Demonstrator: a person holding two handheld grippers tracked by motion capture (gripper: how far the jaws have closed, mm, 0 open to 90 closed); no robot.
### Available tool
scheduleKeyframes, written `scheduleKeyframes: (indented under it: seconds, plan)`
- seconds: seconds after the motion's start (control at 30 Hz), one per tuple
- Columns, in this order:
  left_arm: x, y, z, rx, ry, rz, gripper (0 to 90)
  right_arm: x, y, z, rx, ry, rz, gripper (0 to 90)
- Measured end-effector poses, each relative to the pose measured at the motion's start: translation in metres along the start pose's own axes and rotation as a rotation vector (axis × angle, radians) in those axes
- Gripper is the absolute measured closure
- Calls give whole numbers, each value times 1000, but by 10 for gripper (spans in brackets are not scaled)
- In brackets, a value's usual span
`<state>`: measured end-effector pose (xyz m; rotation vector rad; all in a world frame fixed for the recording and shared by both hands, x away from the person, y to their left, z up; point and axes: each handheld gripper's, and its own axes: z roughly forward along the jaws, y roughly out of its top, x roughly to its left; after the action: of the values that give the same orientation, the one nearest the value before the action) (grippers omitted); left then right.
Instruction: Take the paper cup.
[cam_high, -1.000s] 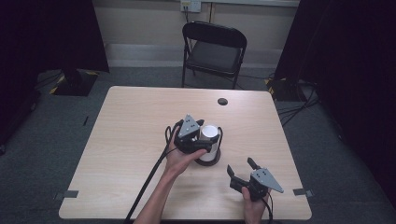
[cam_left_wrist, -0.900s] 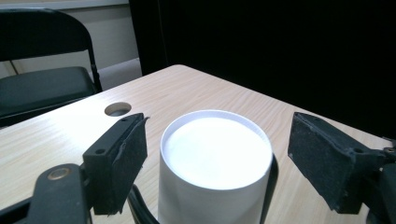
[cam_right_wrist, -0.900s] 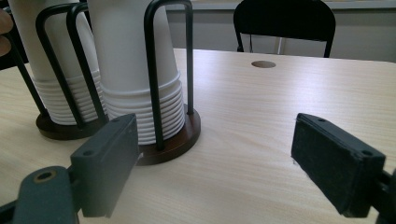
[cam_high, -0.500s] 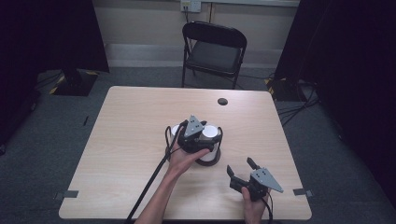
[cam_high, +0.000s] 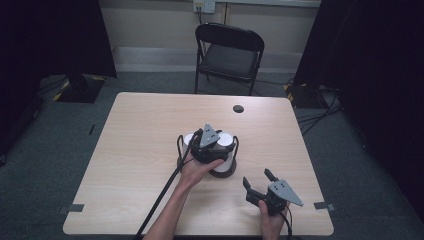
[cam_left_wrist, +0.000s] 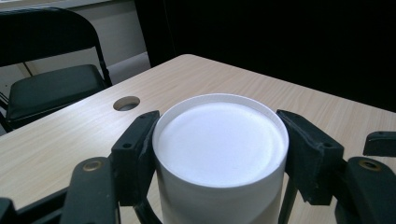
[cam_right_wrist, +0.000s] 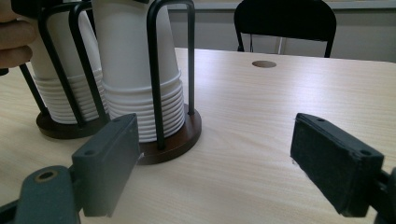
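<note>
So: table (cam_high: 140, 150) is light wood with a cable hole (cam_high: 238, 108) near the far edge and a black chair (cam_high: 227, 52) behind it. Right of the table's centre sits the cup rack (cam_right_wrist: 170, 140), a dark round base with black wire hoops, holding two stacks (cam_right_wrist: 135, 70) of white paper cups. Both stacks stand upside down, long axis vertical, bottoms up and rims toward the base, side by side and nearly touching. Left gripper (cam_high: 210, 142) is over the rack, and its jaws have just been closing. In the left gripper view the pads press both sides of the top cup (cam_left_wrist: 219, 144), just under its upturned flat bottom, so it's clamped on that cup, which is upright-inverted and not tilted. Can't tell whether the cup has lifted off the stack. Right gripper (cam_high: 260, 181) rests near the table's front right, well apart from the rack, jaws spread wide with nothing between them, pointing toward the rack.
</note>
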<state>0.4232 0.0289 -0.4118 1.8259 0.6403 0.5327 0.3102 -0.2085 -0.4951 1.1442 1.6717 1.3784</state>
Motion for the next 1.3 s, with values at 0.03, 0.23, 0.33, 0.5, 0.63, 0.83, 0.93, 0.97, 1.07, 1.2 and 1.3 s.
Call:
scheduleKeyframes:
  seconds: [0.03,0.23,0.33,0.5,0.63,0.83,0.93,0.97,1.07,1.2,1.3]
  plan:
    - [0,0,0,-6,-2,3,336,0,0,0,1,1,-1,152]
    - [-2,3,-2,-34,0,-8,339,0,0,0,0,1,0,153]
    - [-3,4,-3,-44,2,-6,340,0,0,0,1,0,0,153]
    - [-1,4,-4,-47,-2,-19,341,0,0,0,0,-1,0,153]
    - [0,5,-5,-53,-4,-28,342,0,0,0,2,1,0,153]
    - [1,6,-7,-72,-5,-40,343,0,0,0,1,0,1,153]
    - [1,7,-8,-79,-9,-41,344,0,0,0,1,-1,1,154]
    - [1,7,-8,-84,-11,-44,344,0,0,0,1,-1,0,154]
    - [2,8,-10,-90,-9,-49,344,0,0,0,2,0,1,154]
    - [3,9,-11,-95,-1,-48,344,0,0,0,3,0,1,154]
    - [2,10,-13,-104,-1,-55,344,0,0,0,3,-1,1,154]
